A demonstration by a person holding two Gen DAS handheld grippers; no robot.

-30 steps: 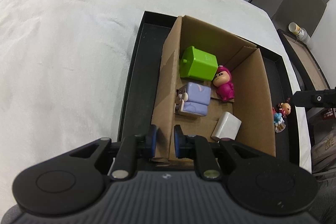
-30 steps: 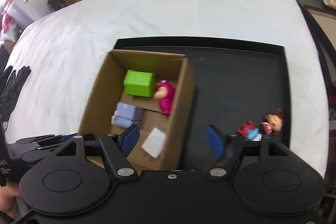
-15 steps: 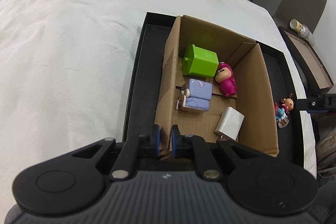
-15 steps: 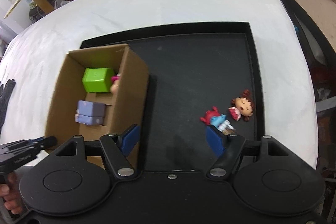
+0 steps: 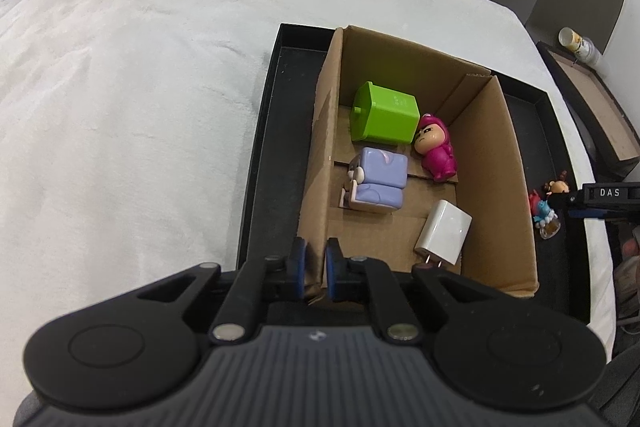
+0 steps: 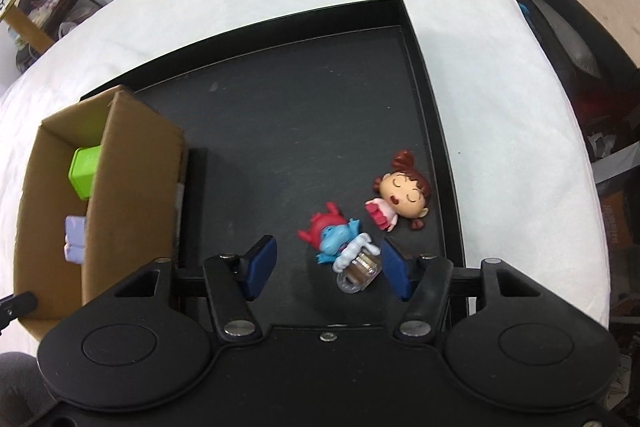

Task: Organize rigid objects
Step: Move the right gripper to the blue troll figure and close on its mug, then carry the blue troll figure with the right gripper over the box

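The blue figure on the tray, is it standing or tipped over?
Tipped over. The blue figure lies on its side on the tray, its clear base turned sideways.

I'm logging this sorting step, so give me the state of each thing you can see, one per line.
Cardboard box: open-topped, standing in the tray.
Black tray: holds the box and two loose figures.
Green cube: in box.
Pink figure: lying in box.
Purple figure: lying in box.
White charger: in box.
Blue figure: lying on tray, between open fingers.
Brown-haired doll: lying on tray.
Left gripper: clamped on box wall.
Right gripper: open.
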